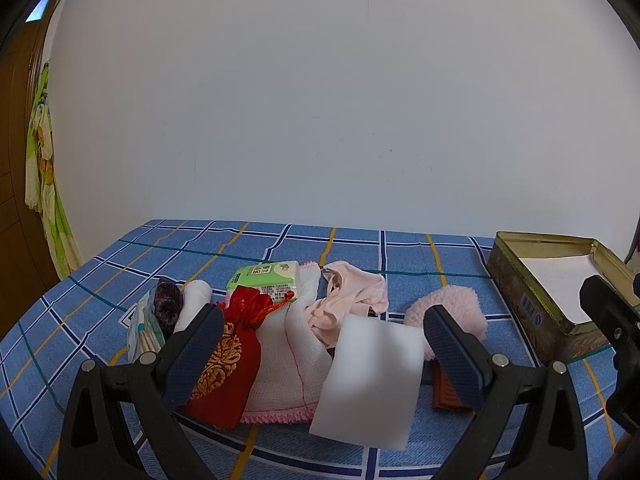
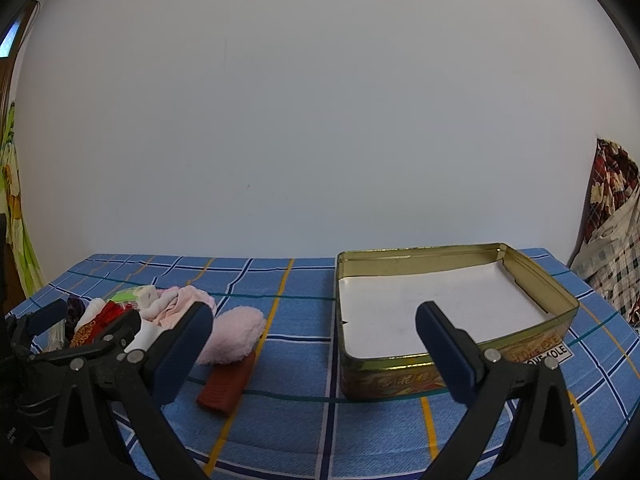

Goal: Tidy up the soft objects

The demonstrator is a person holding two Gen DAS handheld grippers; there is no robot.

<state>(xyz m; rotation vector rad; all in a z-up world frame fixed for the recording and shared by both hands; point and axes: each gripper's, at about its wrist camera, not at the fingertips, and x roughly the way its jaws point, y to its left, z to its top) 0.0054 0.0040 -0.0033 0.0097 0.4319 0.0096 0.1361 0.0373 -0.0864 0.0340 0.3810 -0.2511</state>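
Note:
A heap of soft things lies on the blue checked cloth (image 1: 280,452): a red embroidered pouch (image 1: 224,372), a white gauze cloth (image 1: 288,360), a white sponge block (image 1: 372,376), pink fabric (image 1: 352,296), a fluffy pink pad (image 1: 452,312), a green tissue pack (image 1: 264,280) and a brown ribbed piece (image 2: 226,386). My left gripper (image 1: 324,340) is open just above the heap, empty. My right gripper (image 2: 314,340) is open and empty before an open gold tin (image 2: 532,276) lined with white paper. The pink pad (image 2: 236,332) lies left of the tin.
A white wall stands behind the table. A dark scrunchie (image 1: 168,304), a white roll (image 1: 196,300) and a plastic packet (image 1: 142,328) lie at the heap's left. A floral cloth (image 1: 44,184) hangs far left; patterned bedding (image 2: 616,240) is far right.

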